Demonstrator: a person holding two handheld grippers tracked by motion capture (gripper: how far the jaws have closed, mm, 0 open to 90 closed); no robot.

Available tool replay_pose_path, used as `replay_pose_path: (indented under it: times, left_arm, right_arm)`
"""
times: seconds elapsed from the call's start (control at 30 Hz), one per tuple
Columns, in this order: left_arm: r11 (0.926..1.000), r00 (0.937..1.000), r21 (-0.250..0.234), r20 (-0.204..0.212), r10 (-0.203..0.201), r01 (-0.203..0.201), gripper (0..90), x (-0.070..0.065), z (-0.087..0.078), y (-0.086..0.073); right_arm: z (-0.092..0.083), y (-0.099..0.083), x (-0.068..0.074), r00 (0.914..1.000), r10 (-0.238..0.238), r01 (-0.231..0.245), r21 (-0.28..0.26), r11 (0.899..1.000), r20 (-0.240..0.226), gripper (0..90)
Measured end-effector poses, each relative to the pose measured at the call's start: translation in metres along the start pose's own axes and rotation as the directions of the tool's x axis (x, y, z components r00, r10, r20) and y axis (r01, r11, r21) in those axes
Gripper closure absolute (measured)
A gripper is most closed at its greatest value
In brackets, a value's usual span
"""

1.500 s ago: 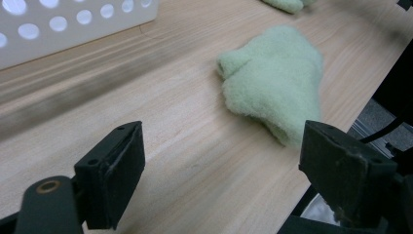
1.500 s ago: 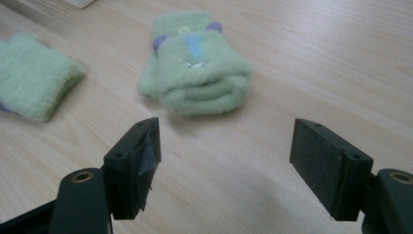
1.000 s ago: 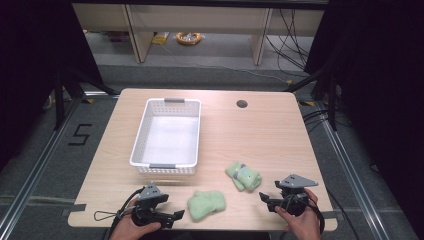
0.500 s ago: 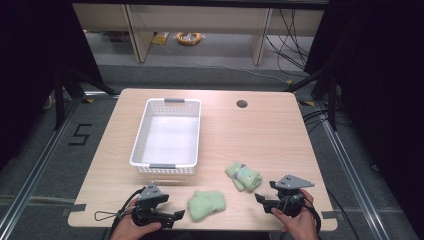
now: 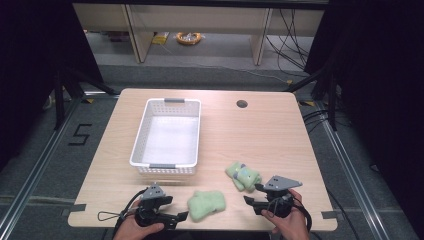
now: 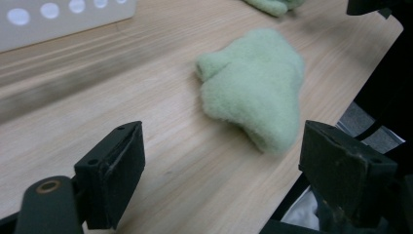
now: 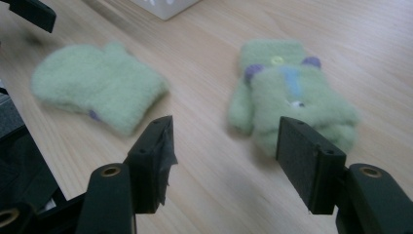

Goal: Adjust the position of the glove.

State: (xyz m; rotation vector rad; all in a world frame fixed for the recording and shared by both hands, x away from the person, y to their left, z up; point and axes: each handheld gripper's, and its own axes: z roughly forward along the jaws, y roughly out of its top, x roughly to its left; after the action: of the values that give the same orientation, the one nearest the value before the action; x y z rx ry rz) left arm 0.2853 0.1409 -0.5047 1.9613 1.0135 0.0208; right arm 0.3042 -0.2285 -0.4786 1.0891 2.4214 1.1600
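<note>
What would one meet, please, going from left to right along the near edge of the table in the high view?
Left gripper → plain green mitten → patterned green mitten → right gripper, held in the person's hand.

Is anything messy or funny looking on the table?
A little. Two fuzzy green mittens lie apart and crooked near the table's front edge, one face-up with purple spots, while the white basket stands straight. Nothing looks spilled or broken.
</note>
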Motion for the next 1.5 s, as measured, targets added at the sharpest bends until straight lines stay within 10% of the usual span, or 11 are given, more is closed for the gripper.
replay_pose_path:
  times: [0.43,0.9,1.5]
  left_arm:
    - [1.0000,0.9993,0.000,0.036,0.009,-0.009,31.6,-0.011,0.017,0.007]
    - [0.9995,0.9994,0.008,0.013,0.031,-0.031,42.3,-0.007,0.027,0.012]
    - [0.9943,0.9947,0.030,0.010,0.102,-0.102,80.5,-0.004,0.033,0.016]
  right_arm:
    - [0.031,0.028,0.025,0.9877,-0.131,0.135,0.035,0.990,-0.085,51.4]
    - [0.064,0.041,0.035,0.9784,-0.154,0.168,0.091,0.982,-0.138,60.0]
    - [0.079,0.034,0.034,0.9665,-0.151,0.177,0.115,0.977,-0.208,83.5]
